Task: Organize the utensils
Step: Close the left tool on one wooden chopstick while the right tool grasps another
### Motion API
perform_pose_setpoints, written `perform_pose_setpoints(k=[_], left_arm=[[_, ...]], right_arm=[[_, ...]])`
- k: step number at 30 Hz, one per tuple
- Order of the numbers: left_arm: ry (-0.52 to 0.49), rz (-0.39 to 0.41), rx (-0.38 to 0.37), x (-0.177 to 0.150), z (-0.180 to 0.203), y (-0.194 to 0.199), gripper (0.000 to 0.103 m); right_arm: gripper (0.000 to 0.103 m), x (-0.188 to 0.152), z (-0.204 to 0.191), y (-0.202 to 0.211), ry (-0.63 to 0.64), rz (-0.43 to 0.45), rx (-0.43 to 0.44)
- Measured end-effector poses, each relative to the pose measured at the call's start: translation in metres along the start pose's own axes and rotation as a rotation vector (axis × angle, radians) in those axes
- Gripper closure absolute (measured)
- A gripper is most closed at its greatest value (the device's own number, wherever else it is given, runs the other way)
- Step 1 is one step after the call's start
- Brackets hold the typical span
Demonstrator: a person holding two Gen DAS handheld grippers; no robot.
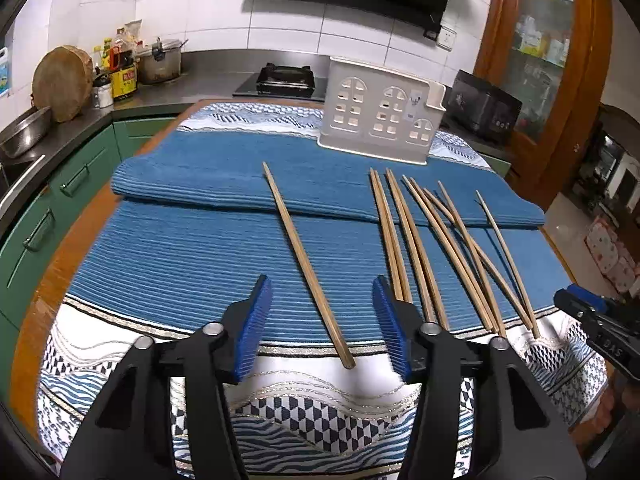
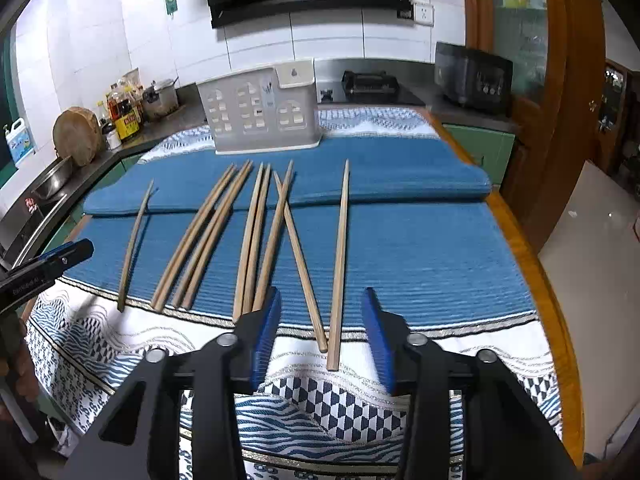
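Observation:
Several wooden chopsticks lie lengthwise on a blue mat (image 1: pixel 192 248). One single chopstick (image 1: pixel 308 268) lies apart on the left and shows in the gap of my left gripper (image 1: pixel 320 284), which is open with its pads clear of the stick. The main bunch of chopsticks (image 1: pixel 432 256) fans out to its right. My right gripper (image 2: pixel 322 296) is open over the near ends of the rightmost chopstick (image 2: pixel 340 260) and a crossed one (image 2: pixel 304 272), gripping neither. A white utensil holder (image 1: pixel 380 112) (image 2: pixel 256 112) with window cut-outs stands upright at the far edge of the mat.
The mat lies on a patterned blue-and-white cloth (image 2: pixel 120 344) over a wooden table (image 2: pixel 532 248). Behind are a grey counter with a pot (image 1: pixel 160 62), bottles, a round wooden board (image 1: pixel 62 82), a gas stove (image 1: pixel 286 78) and a black appliance (image 2: pixel 472 76). A wooden cabinet (image 1: pixel 548 52) stands at the right.

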State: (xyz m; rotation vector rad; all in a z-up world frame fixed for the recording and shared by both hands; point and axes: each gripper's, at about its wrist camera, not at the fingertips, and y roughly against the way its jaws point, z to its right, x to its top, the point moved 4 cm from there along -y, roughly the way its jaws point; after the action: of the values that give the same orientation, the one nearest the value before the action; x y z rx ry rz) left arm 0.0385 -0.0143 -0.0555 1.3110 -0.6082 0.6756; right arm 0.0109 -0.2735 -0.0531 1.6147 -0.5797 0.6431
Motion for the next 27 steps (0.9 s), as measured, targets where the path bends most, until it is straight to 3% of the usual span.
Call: perform_pose_setpoints(k=[9,19,21,27], left_arm=[[0.018,-0.051,-0.036,-0.006,0.000,-0.020,0.065],[0.044,-0.099,-0.045,-0.011,-0.003,-0.040,0.066],[0.052,-0.112,-0.052,-0.011,-0.004,-0.046,0.072],[0.071,-0.134,-0.045,-0.011,-0.006,-0.063,0.073]], right_arm=[[0.090,-0.004,0.005,-0.021,-0.012,-0.020,0.015],[0.095,-0.006,0.009,-0.041,-0.011,-0.075,0.003],[0.095,-0.004,0.010,-0.043,-0.008,-0.076,-0.001],[0.096,0.000,0.014,-0.050,-0.019,-0.066,0.002]])
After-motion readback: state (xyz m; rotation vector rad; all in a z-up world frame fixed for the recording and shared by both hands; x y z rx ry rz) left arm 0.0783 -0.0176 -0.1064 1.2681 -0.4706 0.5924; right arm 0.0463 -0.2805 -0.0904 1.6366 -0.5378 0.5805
